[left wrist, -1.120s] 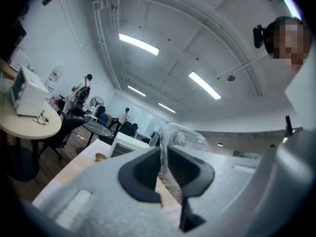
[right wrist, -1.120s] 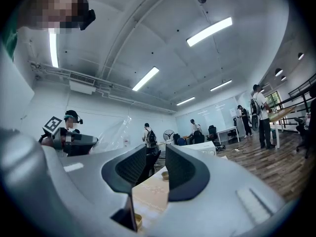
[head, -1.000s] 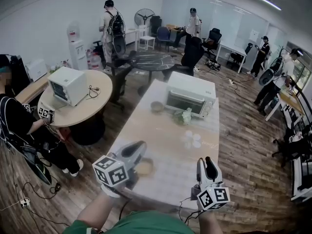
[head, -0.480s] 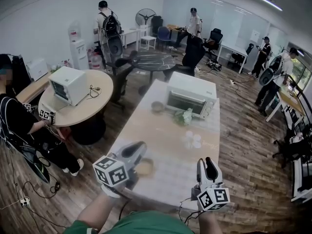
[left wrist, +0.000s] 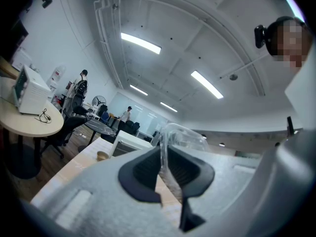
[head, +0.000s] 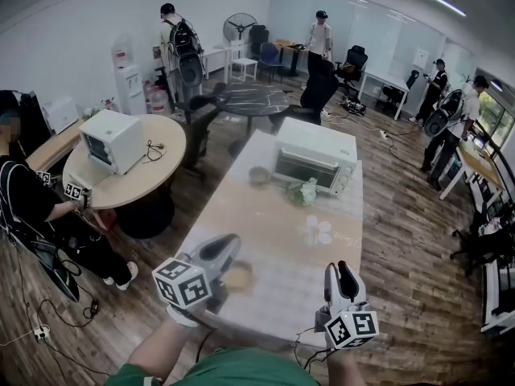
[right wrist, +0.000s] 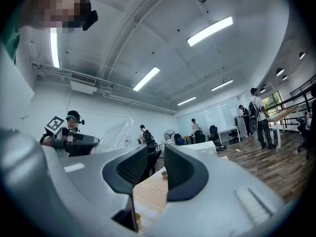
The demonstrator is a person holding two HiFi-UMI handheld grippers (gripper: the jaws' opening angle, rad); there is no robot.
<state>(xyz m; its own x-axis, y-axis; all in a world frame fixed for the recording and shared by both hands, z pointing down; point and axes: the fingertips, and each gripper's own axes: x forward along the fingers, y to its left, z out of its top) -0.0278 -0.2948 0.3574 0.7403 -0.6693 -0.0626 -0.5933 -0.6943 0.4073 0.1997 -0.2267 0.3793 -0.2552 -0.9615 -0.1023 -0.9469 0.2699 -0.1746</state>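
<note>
Left tool (left wrist: 164, 164): jaws shut together on the thin wall of a clear plastic piece (left wrist: 185, 137); the piece rises out of the jaws with a rounded top edge; whether it is a bag or a cup cannot be told. In the head view the left tool (head: 224, 246) is held above the near left part of the tabletop (head: 273, 240), just beside a small brown dish (head: 239, 277). In the right gripper view the same clear plastic piece (right wrist: 114, 132) shows at the left, projecting from the left tool.

Right tool (right wrist: 155, 167): jaws apart by a narrow gap; nothing is between them; the tabletop shows through the gap. In the head view the right tool (head: 340, 270) is at the near right edge of the tabletop, well apart from the left tool.

Further along the tabletop: a group of white cups (head: 318, 232) near the middle; a toaster oven (head: 315, 158) at the far end; a bowl (head: 259, 175) just to its left. A round table (head: 153, 175) stands to the left and carries a white box (head: 113, 139); several people stand in the background.
</note>
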